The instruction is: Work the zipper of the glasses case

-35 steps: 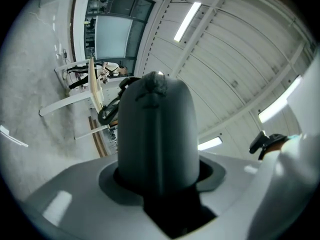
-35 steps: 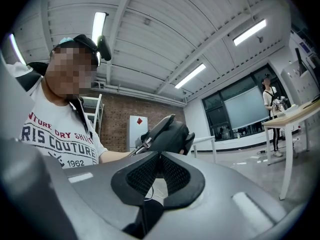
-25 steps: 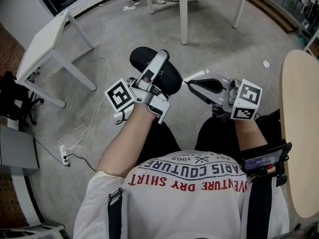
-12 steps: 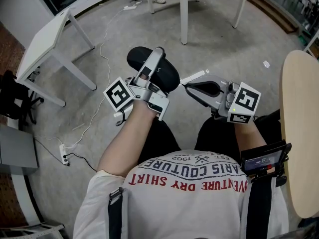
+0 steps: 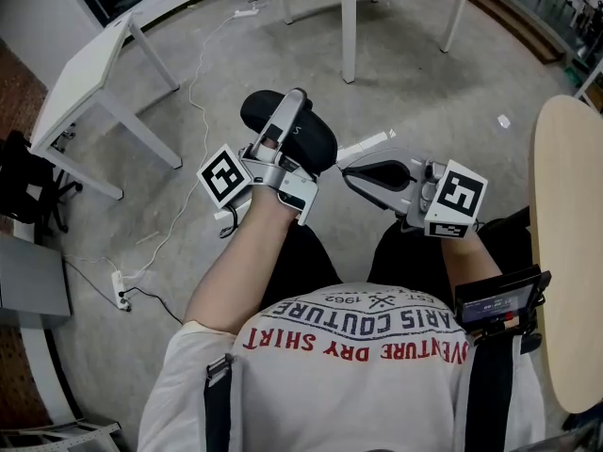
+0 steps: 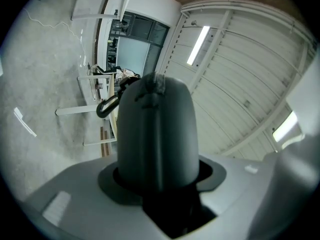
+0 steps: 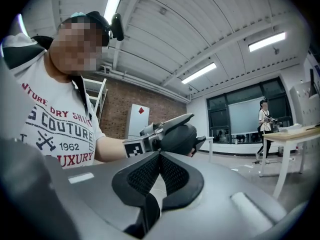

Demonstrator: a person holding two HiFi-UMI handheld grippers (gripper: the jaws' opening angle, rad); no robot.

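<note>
Since a second ago the right gripper has edged toward the glasses case and rolled, so its marker cube shows a fuller face, while the left gripper has barely shifted. From the head view, the left gripper clamps the case, a smooth, matt black oval shell, with one pale grey finger lying across its top. The right gripper's grey, wedge-shaped nose sits just beside the case's near end, apart from it, with its jaws together. Both are held above the person's lap and the rough grey concrete floor. In the left gripper view the case rises as a dark rounded dome from between the jaws, which press on its sides. A faint seam runs up its middle, and a small dark loop sticks out from its upper left shoulder. In the right gripper view the black, mesh-textured pads meet at their tips with nothing seen between them. Beyond them the case hangs bulbous and dark in the left gripper's grip, next to that gripper's checkered cube.
</note>
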